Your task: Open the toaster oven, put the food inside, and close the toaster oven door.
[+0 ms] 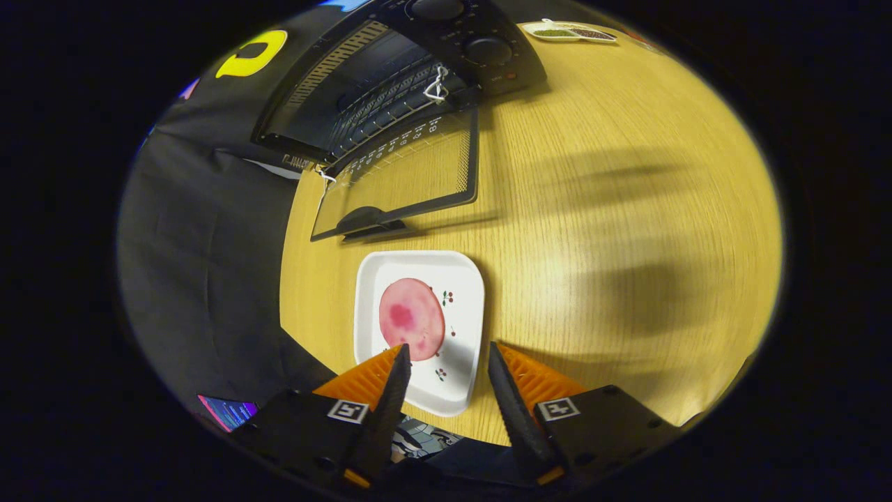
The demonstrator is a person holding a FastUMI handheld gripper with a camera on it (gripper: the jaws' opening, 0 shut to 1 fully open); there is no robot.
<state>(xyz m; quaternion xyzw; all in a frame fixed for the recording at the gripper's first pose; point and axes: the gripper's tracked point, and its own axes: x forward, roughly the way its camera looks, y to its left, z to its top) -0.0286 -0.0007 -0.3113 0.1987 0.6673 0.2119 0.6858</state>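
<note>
Toaster oven (390,77) stands on the wooden table (592,209) with its glass door (401,178) already folded down, so opening looks done. Before the door, the white plate (463,279) holds the pink meat slice (411,318). The gripper (447,355) hovers over the plate, fingers apart and empty; loading and closing remain.

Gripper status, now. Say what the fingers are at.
Gripper: open, holding nothing; its fingers hover apart over the near edge of the white plate with the pink food slice.
</note>
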